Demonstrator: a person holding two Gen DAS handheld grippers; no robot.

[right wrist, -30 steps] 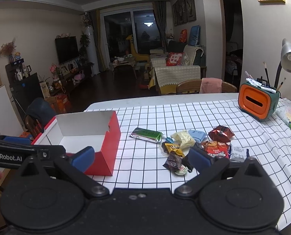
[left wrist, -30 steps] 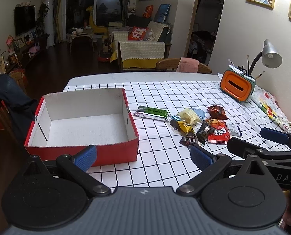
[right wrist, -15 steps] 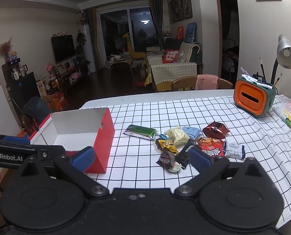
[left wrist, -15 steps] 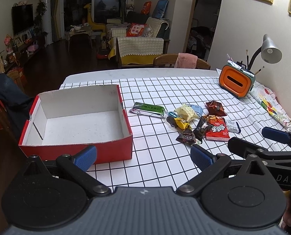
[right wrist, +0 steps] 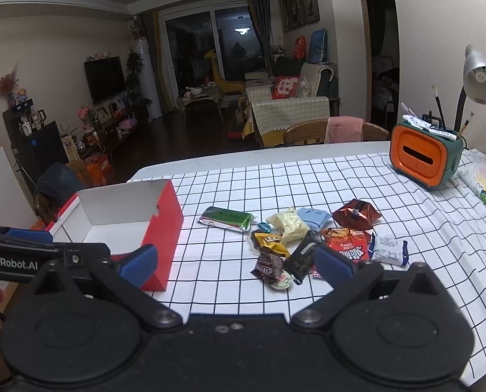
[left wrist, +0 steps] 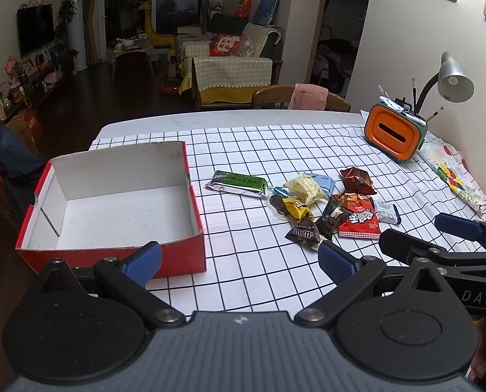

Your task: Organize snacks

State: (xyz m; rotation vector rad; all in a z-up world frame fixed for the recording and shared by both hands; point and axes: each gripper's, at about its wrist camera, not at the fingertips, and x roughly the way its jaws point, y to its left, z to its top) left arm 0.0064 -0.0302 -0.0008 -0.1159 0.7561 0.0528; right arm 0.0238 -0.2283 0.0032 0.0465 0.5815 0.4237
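An empty red box with a white inside (left wrist: 119, 205) (right wrist: 125, 219) sits at the left of the checked tablecloth. To its right lies a pile of snack packets: a green bar (left wrist: 238, 183) (right wrist: 228, 218), a yellow packet (left wrist: 303, 187), a brown M&M's bag (left wrist: 303, 232) (right wrist: 269, 266), and a red packet (left wrist: 357, 217) (right wrist: 349, 245). My left gripper (left wrist: 239, 258) hovers open near the table's front edge, between box and pile. My right gripper (right wrist: 234, 261) is open too, just before the pile, holding nothing. Its fingers (left wrist: 458, 227) show at the right of the left wrist view.
An orange and green pen holder (left wrist: 395, 134) (right wrist: 424, 158) stands at the back right beside a grey desk lamp (left wrist: 452, 78). A patterned cloth (left wrist: 455, 176) lies along the right edge. A wooden chair with a pink cloth (left wrist: 303, 96) stands behind the table.
Both grippers have drawn back and risen slightly, so the box and the snack pile look farther away. Both stayed open; nothing on the table moved.
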